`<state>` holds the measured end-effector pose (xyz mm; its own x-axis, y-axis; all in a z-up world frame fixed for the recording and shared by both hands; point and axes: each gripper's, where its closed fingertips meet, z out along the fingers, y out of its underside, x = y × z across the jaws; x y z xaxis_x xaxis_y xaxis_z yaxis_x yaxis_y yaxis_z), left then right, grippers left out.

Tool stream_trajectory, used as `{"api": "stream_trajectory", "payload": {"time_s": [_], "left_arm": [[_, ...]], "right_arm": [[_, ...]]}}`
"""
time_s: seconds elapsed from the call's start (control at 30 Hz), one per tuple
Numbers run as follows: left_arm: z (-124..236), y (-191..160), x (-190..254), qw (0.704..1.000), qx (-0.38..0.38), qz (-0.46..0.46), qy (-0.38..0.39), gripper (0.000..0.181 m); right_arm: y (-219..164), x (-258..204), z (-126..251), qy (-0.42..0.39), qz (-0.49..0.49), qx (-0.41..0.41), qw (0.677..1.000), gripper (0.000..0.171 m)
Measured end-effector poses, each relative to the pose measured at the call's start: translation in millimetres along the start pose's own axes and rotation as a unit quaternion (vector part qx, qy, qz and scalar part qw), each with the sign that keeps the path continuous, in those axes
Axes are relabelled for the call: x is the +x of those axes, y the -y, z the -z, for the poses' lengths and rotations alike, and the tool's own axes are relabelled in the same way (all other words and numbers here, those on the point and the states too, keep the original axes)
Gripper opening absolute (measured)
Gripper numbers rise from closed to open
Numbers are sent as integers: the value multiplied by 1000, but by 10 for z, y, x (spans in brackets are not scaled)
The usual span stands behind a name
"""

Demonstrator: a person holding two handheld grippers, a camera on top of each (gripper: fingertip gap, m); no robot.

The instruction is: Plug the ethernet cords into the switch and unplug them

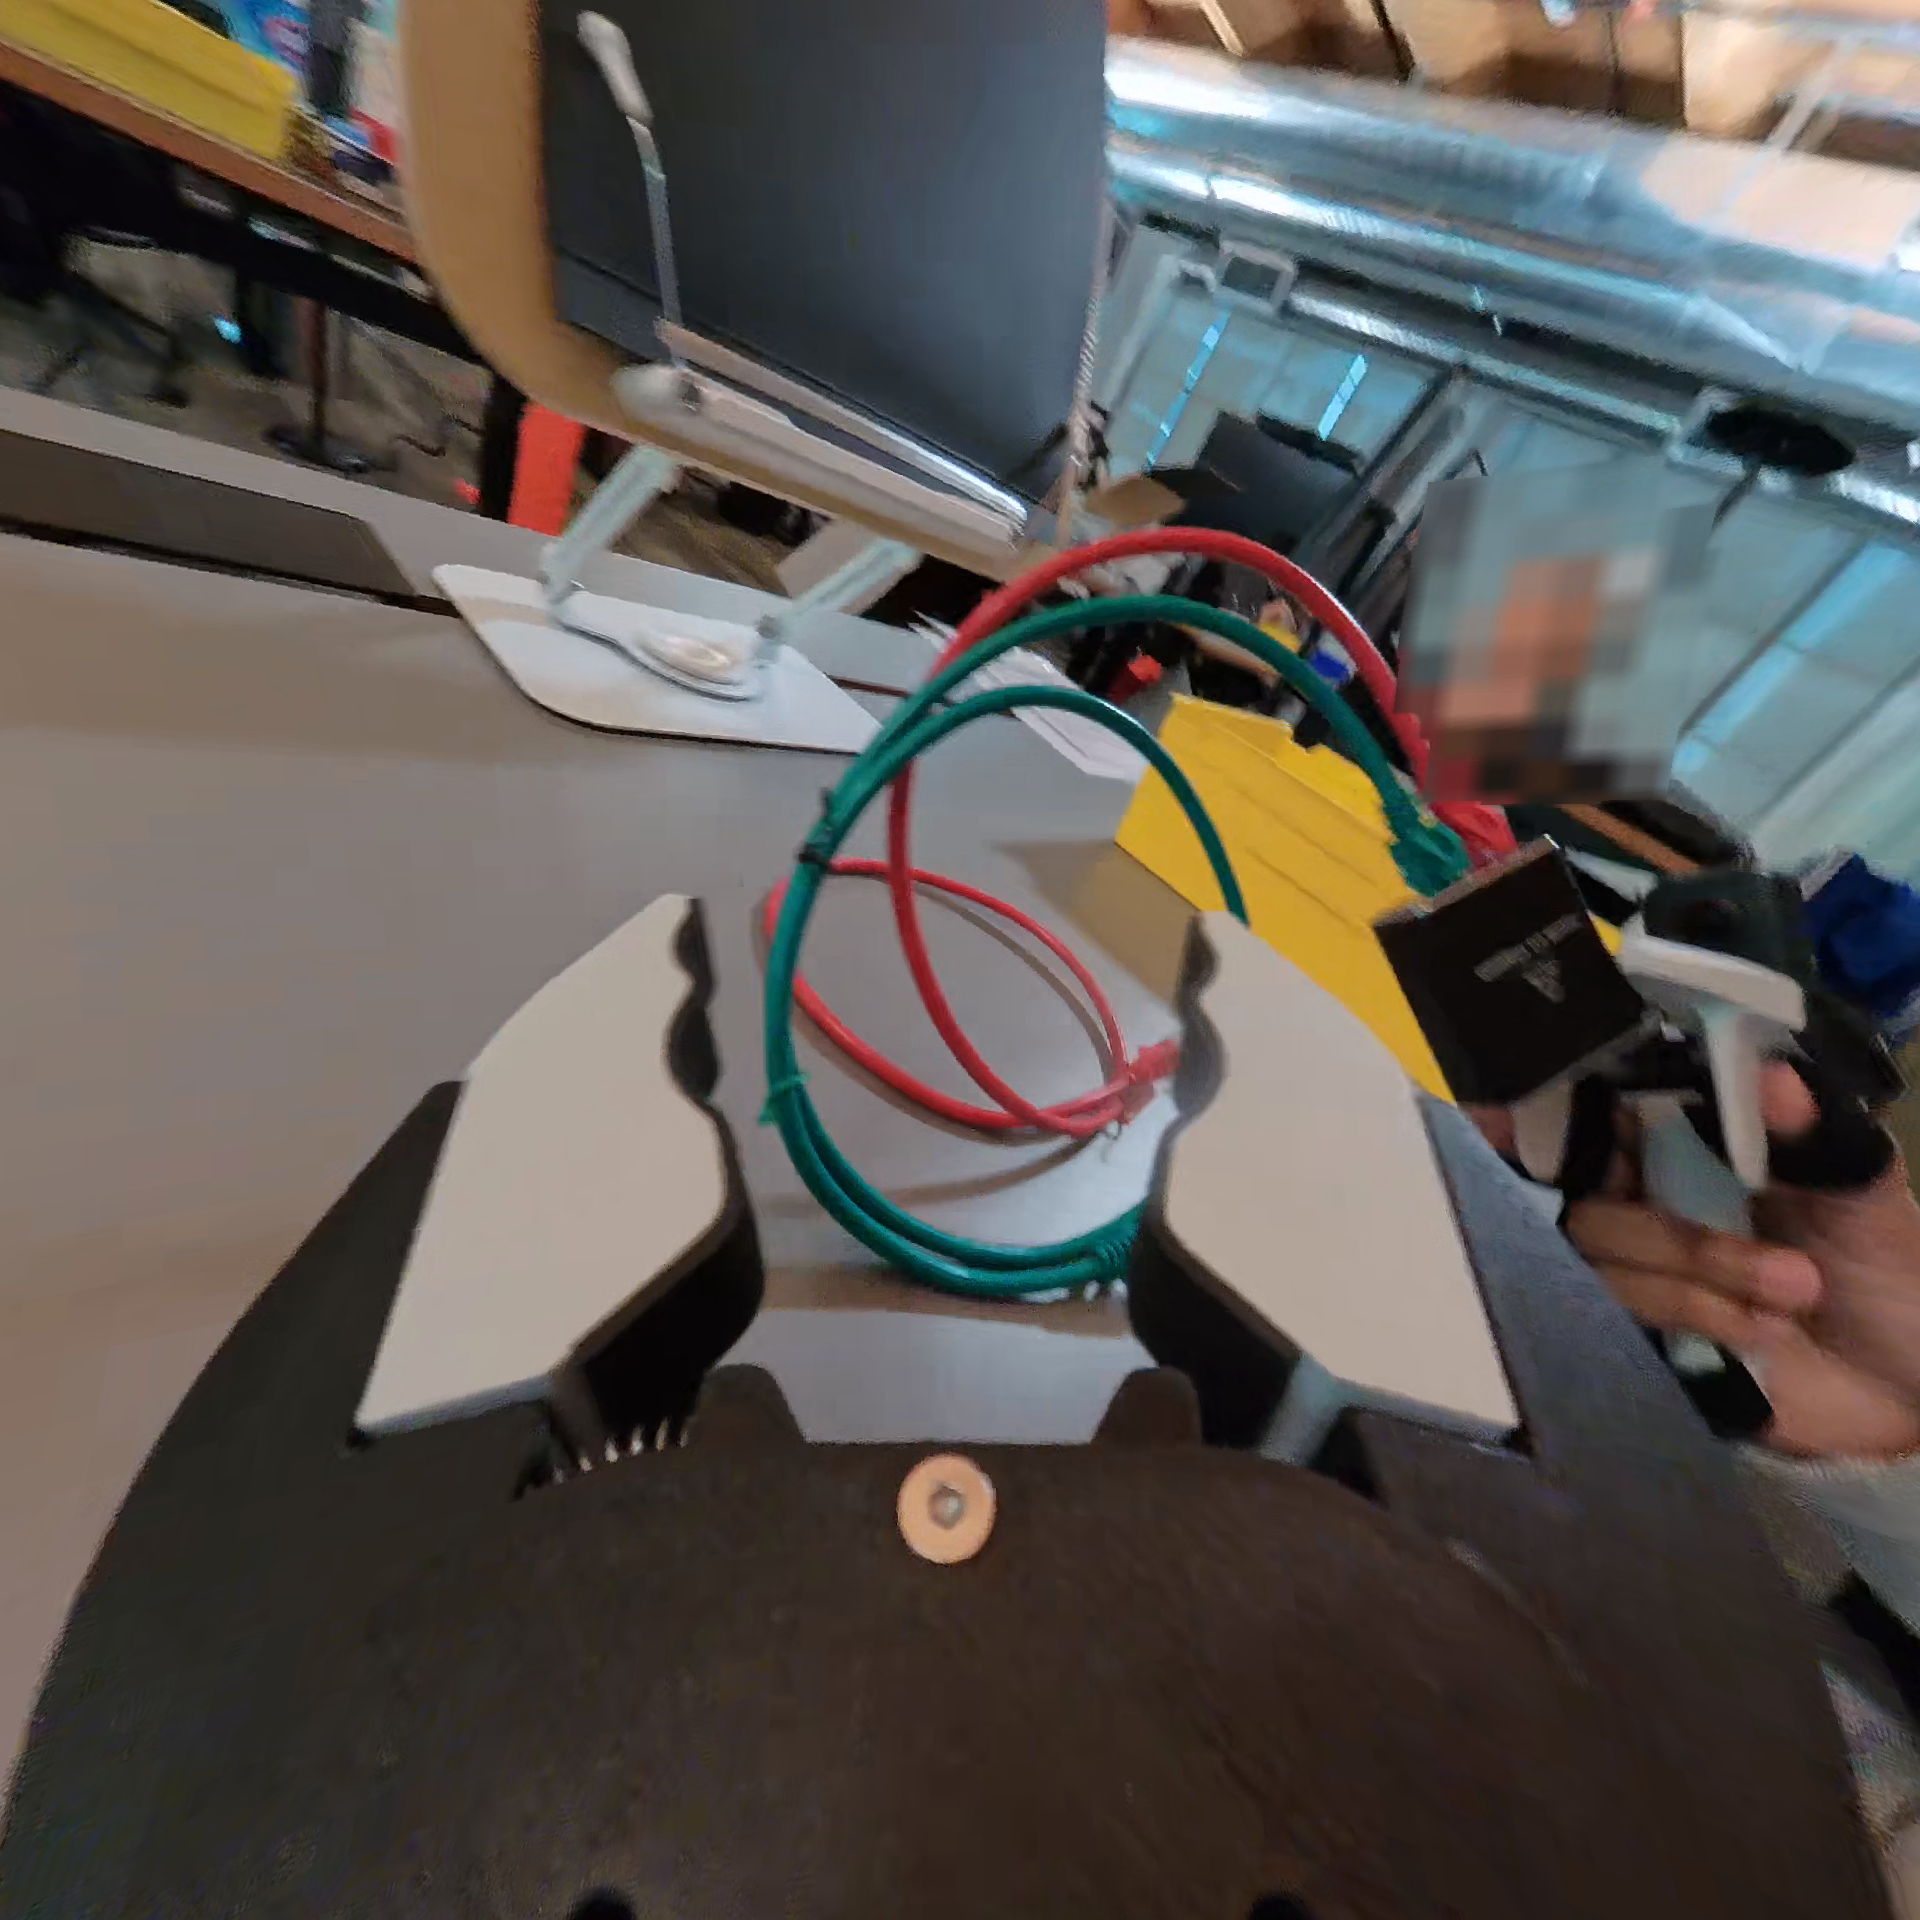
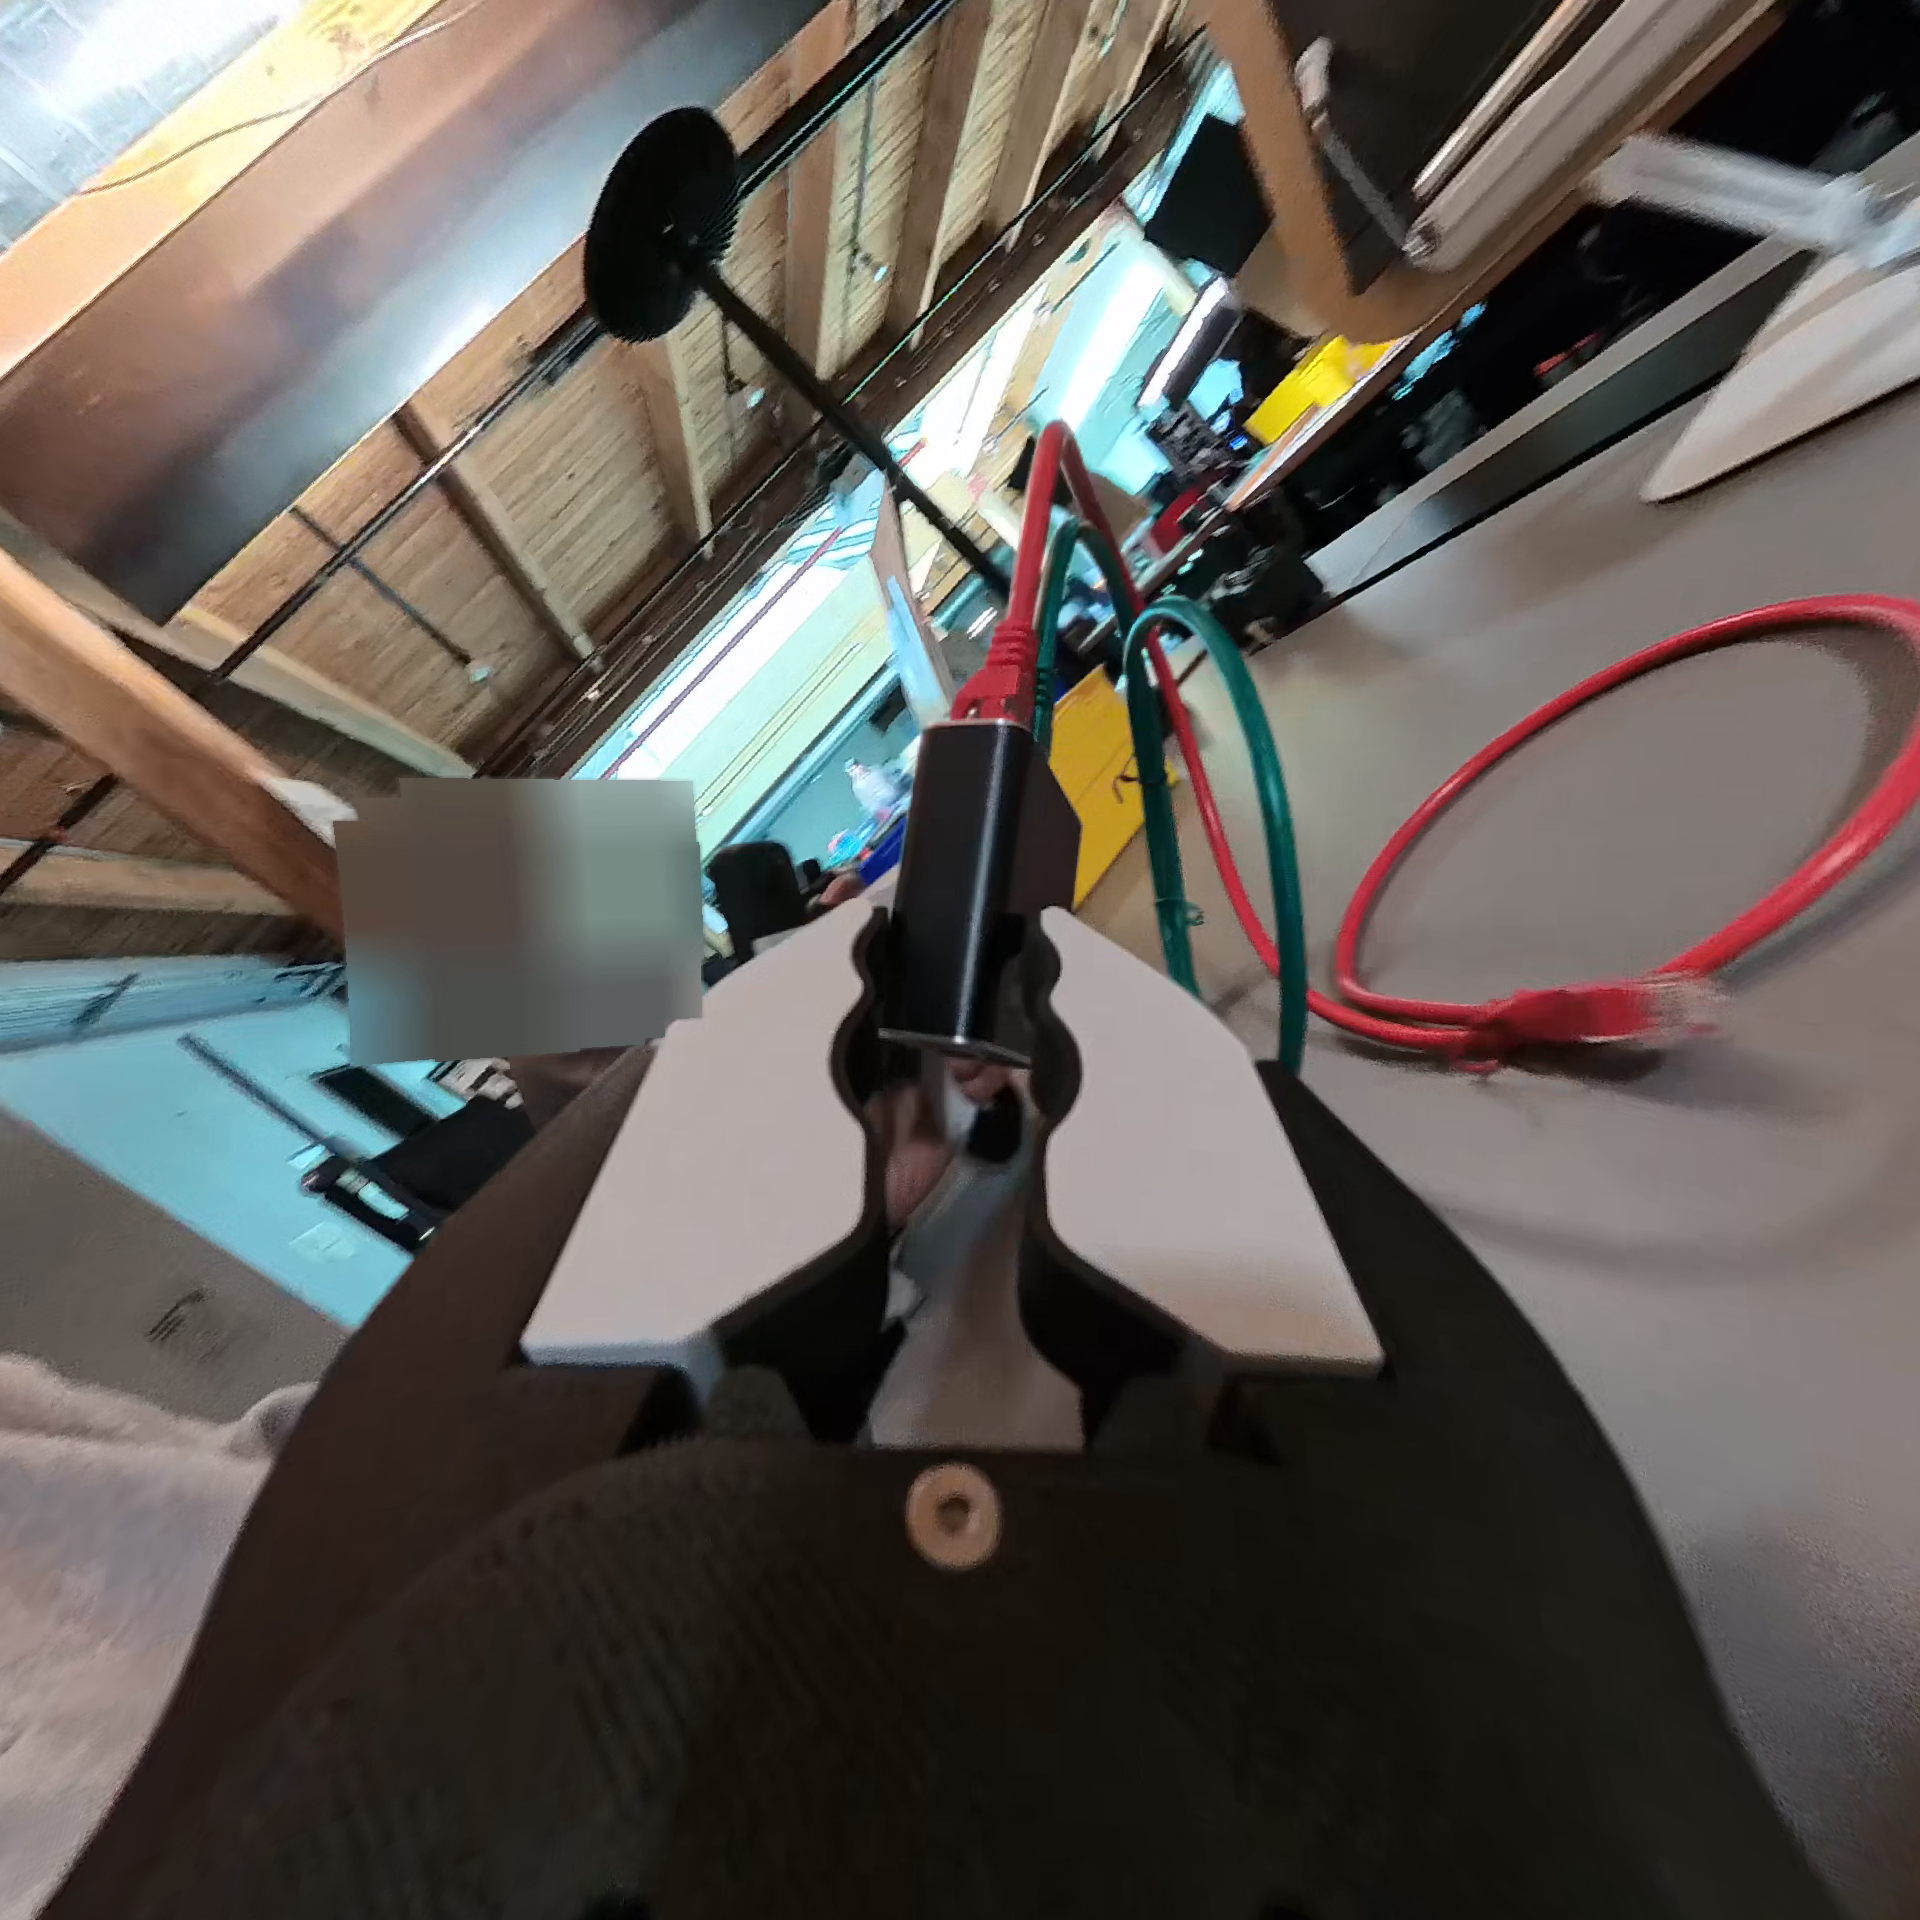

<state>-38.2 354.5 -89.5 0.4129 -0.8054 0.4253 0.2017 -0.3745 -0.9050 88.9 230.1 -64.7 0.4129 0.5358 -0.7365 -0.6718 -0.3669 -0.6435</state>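
The black switch (image 1: 1512,971) bears white print, too blurred to read.

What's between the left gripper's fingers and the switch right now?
In the left wrist view, the coiled green cord and red cord stand between the open left gripper and the switch, held in the right gripper.

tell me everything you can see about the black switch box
The switch is a small black box with a smooth, metal-looking shell and pale print on one face. The right gripper pinches its lower end between its fingers, lifting it clear of the table. A red cord and a green cord are plugged into its far end.
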Motion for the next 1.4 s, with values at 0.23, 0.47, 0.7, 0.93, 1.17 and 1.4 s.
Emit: {"api": "stream_trajectory", "payload": {"time_s": [0.23,0.47,0.7,0.93,1.17,1.4], "left_arm": [[-13,75,-79,1000,26,8,4,128],[54,-219,617,961,-112,99,-234,24],[228,-160,1011,855,-144,302,-396,7],[26,-236,331,925,-95,304,-207,90],[149,167,194,996,-13,35,-86,99],[-82,-529,778,951,-176,-219,-128,145]], "right_arm": [[-24,-363,-31,130,4,-51,990,24],[177,-300,64,94,38,-4,995,23],[258,-46,133,48,-29,24,998,22],[-21,352,100,-64,-50,-53,995,22],[-249,443,42,-72,-87,-102,988,22],[-491,396,-35,-63,-90,-159,981,22]]}}
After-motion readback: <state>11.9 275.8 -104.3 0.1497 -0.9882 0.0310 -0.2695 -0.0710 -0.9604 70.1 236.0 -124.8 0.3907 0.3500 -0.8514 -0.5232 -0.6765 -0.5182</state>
